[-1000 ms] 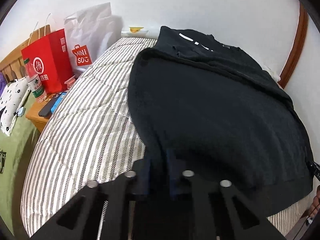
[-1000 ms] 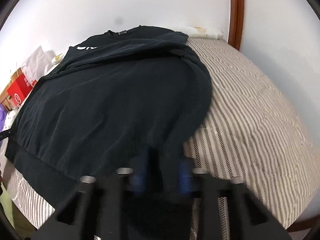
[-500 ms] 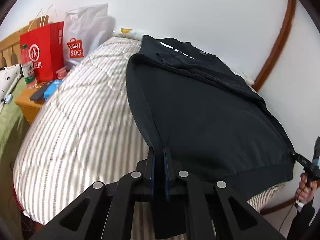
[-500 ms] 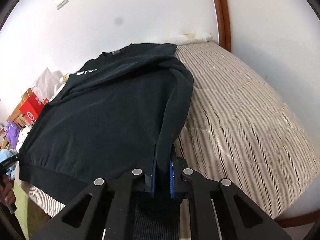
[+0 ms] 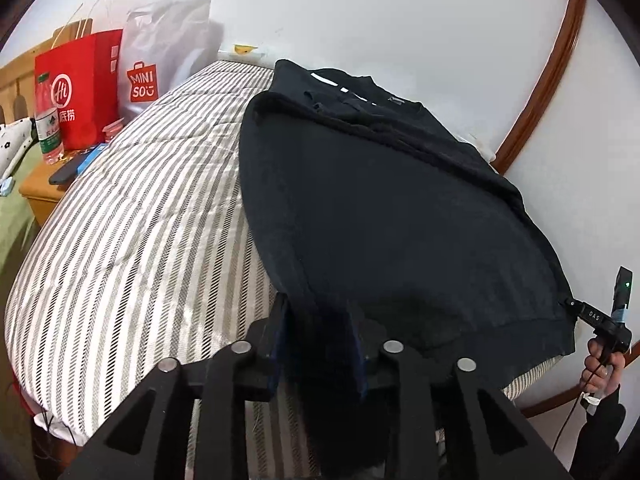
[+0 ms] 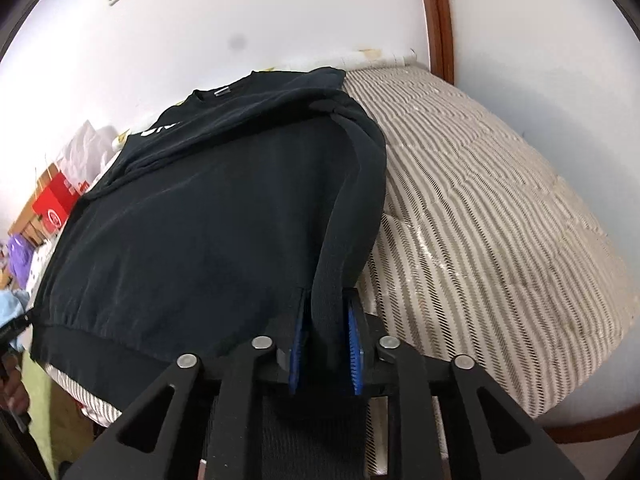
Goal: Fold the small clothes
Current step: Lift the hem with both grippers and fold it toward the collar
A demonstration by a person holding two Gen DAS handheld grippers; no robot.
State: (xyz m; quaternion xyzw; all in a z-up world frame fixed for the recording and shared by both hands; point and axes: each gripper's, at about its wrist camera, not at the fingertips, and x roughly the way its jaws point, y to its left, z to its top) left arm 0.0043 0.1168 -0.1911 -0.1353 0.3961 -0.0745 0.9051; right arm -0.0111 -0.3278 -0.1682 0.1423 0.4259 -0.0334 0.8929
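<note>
A black sweatshirt (image 5: pixel 400 216) lies flat on the striped bed (image 5: pixel 140 220), collar at the far end, sleeves folded across its chest. My left gripper (image 5: pixel 318 320) stands at the hem's left corner with its jaws parted and the dark fabric between them. My right gripper (image 6: pixel 326 324) stands at the hem's right corner, its blue pads (image 6: pixel 354 340) apart around the sweatshirt (image 6: pixel 200 220) edge, which hangs loosely between them. The right gripper also shows in the left wrist view (image 5: pixel 596 316), at the hem's far corner.
A red paper bag (image 5: pixel 80 84) and a white MINISO bag (image 5: pixel 160 68) stand beyond the bed's head corner. A wooden nightstand (image 5: pixel 40 192) holds a bottle (image 5: pixel 46 124) and a phone. A wall and brown door frame (image 6: pixel 438 16) border the bed's far side.
Both grippers were shut on the hem corners half a second ago. Now both have opened, and the fabric sits loosely between their pads. The hem has settled onto the bed.
</note>
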